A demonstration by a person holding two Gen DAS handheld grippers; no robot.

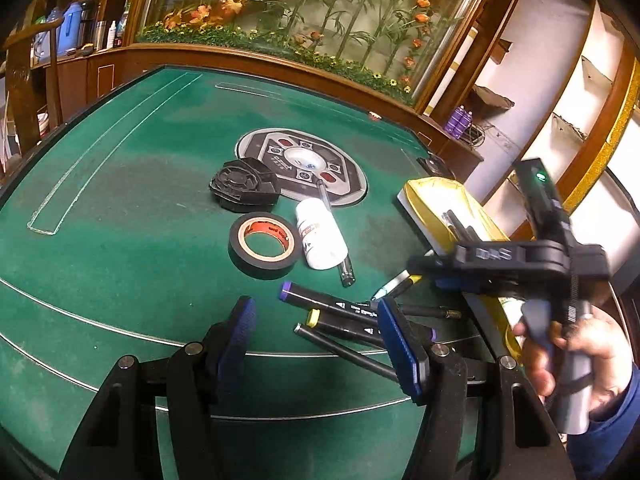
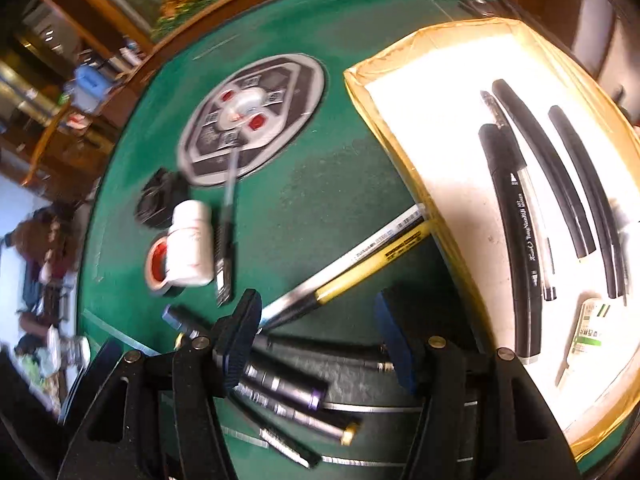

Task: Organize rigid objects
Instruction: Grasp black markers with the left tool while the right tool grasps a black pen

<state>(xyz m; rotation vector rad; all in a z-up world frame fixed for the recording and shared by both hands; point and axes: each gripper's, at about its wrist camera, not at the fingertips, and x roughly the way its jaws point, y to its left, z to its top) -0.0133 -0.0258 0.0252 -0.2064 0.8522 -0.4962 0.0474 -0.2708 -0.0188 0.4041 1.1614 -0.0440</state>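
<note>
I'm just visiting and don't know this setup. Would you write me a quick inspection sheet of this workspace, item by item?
Surface: green felt table with a round grey panel at its centre.
Job's things: loose pens and markers at the near edge; a gold-rimmed tray already holds several pens.
Clutter: black tape roll, white bottle, black cap-like part.
Grippers: left gripper open above the markers, empty; right gripper open, empty, held by a hand.
Cables: nothing seen.
Surroundings: wooden cabinets, a glass case of artificial flowers, white shelves.
</note>
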